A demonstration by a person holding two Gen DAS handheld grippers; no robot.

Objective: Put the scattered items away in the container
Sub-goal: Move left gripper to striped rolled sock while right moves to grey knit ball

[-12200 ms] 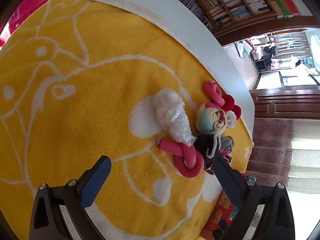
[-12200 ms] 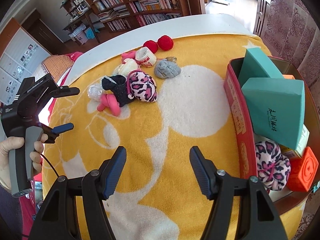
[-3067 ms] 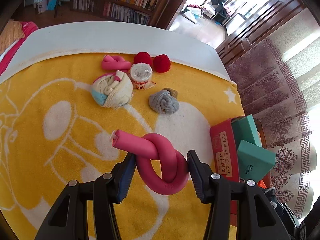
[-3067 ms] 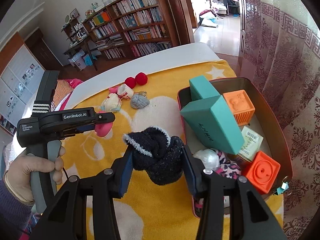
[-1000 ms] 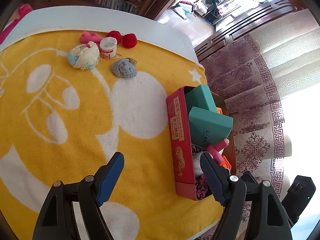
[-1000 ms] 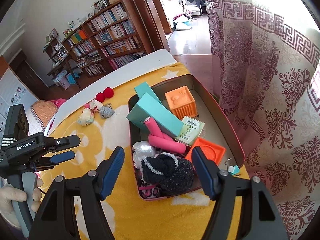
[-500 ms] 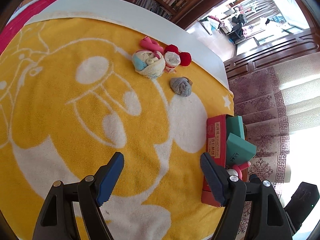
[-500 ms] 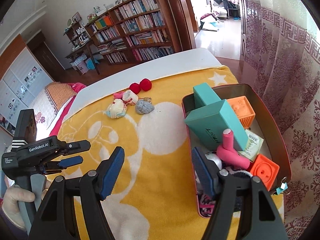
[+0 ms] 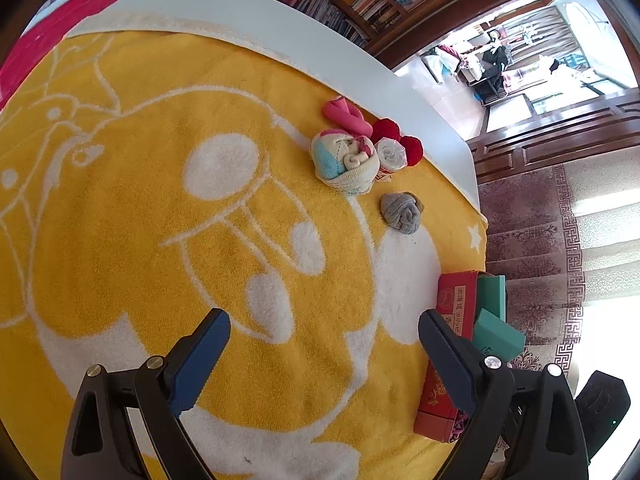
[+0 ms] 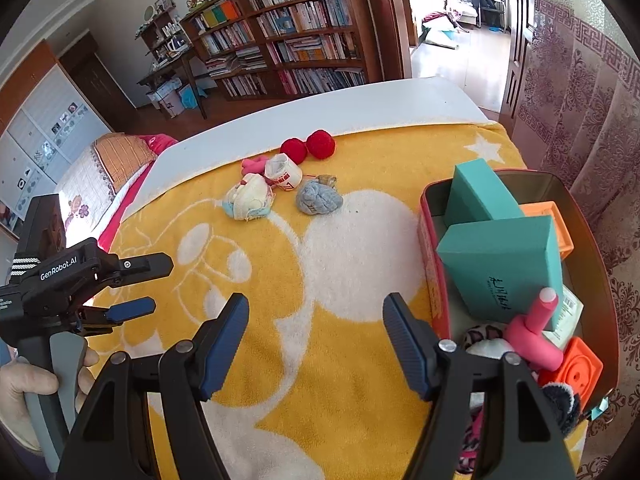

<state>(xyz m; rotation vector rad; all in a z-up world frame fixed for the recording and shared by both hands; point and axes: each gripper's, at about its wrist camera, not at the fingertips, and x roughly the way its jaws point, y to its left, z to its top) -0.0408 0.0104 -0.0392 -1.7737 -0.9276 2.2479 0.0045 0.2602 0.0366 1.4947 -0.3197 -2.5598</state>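
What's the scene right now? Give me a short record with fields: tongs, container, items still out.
left tongs: opening, nothing between them, over the blanket
right tongs: open, empty
tin: at the blanket's right edge in the right view
in tin: teal boxes, orange cubes, pink tube, dark sock, leopard sock
still out: grey sock, pale sock ball, tape roll, two red balls, pink tube piece
cluster: grey sock apart, the others bunched near the far edge

Left gripper (image 9: 322, 354) tilts down, jaws opening, nothing between; right gripper (image 10: 316, 338) gapes wide, empty too.
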